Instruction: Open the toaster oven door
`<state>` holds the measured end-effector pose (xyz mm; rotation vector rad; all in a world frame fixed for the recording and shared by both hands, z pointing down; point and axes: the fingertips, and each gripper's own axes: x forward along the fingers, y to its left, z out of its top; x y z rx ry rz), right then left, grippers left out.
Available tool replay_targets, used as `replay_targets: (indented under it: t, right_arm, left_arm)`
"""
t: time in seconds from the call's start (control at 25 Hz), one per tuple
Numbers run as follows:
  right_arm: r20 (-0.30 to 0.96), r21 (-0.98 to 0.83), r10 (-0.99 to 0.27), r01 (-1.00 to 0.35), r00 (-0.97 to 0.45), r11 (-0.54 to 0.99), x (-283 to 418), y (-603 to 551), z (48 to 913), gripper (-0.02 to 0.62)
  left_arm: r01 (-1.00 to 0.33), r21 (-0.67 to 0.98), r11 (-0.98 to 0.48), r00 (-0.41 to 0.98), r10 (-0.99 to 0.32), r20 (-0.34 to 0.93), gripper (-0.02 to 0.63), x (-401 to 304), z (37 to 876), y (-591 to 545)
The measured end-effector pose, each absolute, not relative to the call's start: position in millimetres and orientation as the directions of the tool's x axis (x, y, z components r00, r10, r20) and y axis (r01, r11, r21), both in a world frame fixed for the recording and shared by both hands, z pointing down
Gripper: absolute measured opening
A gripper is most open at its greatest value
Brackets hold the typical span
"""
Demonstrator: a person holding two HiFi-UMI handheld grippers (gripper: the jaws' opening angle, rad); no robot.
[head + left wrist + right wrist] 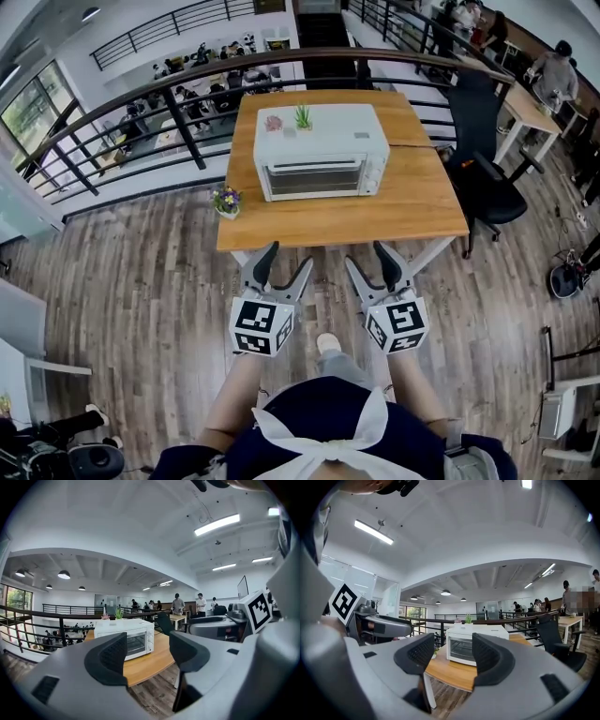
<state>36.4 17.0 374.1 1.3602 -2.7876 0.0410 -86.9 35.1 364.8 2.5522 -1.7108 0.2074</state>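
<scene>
A white toaster oven [321,150] stands on a wooden table [328,220], its glass door [314,178] closed and facing me. Both grippers hover over the floor just short of the table's near edge, well apart from the oven. My left gripper [289,258] is open with nothing between its jaws, and so is my right gripper [367,256]. The left gripper view shows the oven [129,639] beyond the open left gripper [147,651]. In the right gripper view the oven [461,651] sits between the spread jaws of the right gripper [452,653], far off.
A small flower pot [226,201] sits at the table's near left corner. Two little plants [302,116] stand on the oven's top. A black office chair [483,159] is to the table's right, and a curved railing [187,84] runs behind it. People stand at desks farther back.
</scene>
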Motion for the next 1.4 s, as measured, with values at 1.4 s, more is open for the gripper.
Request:
replay_targets:
  t: [1.4]
  right_arm:
    - [0.149,0.166,-0.655,-0.634,-0.741,0.755,17.3,-156.3,391.1,0.239]
  left_arm:
    - [-0.967,-0.036,-0.252,0.239,-0.947,0.214,0.272,-111.2,395.5,-108.1]
